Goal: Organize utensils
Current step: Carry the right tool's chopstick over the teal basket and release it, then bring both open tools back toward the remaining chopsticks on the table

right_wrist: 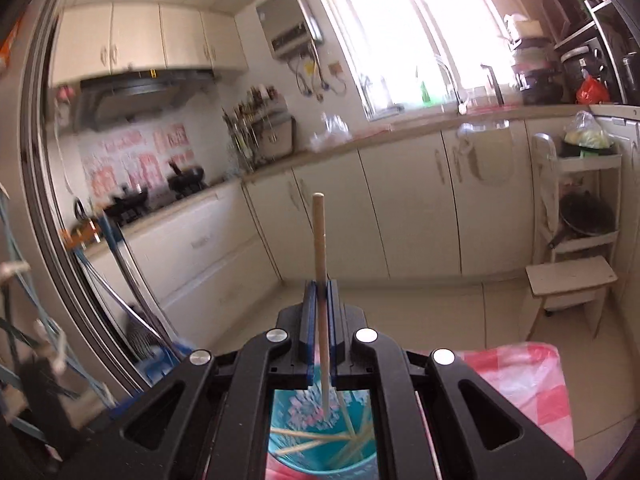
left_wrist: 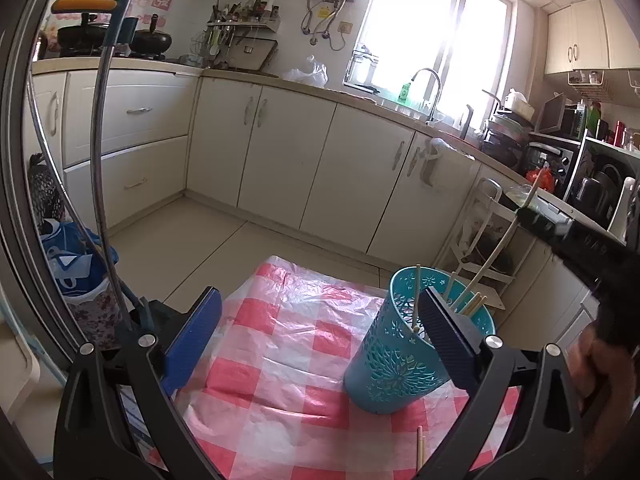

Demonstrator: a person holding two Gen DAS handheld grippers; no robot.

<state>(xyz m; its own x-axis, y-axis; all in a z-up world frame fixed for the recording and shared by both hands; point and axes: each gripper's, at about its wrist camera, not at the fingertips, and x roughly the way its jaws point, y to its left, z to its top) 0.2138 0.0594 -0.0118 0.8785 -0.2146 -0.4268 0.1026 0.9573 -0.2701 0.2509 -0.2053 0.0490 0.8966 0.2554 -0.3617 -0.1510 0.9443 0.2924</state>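
Left wrist footage was dominated by the left gripper (left_wrist: 320,320), whose blue-padded fingers (left_wrist: 196,332) were spread wide with nothing held between them. A teal perforated utensil holder (left_wrist: 396,360) was seen standing slightly tilted on the red-and-white checked tablecloth (left_wrist: 280,360), at about 3 o'clock from the frame's centre, with the gripper's right finger in front of its rim. Several chopsticks (left_wrist: 474,304) were seen leaning inside it. One loose chopstick (left_wrist: 420,450) was left lying on the cloth at 5 o'clock, just in front of the holder. At 3 o'clock the right gripper (left_wrist: 536,216) was seen reaching in from the edge, a single chopstick (left_wrist: 500,244) being pinched and slanted down toward the holder's mouth.

From the right wrist view, the right gripper (right_wrist: 320,292) was shown closed tight on that chopstick (right_wrist: 319,236), which was held nearly upright. Its lower end was seen over the open utensil holder (right_wrist: 292,452) at 6 o'clock, where other chopsticks (right_wrist: 304,434) lay crossed.
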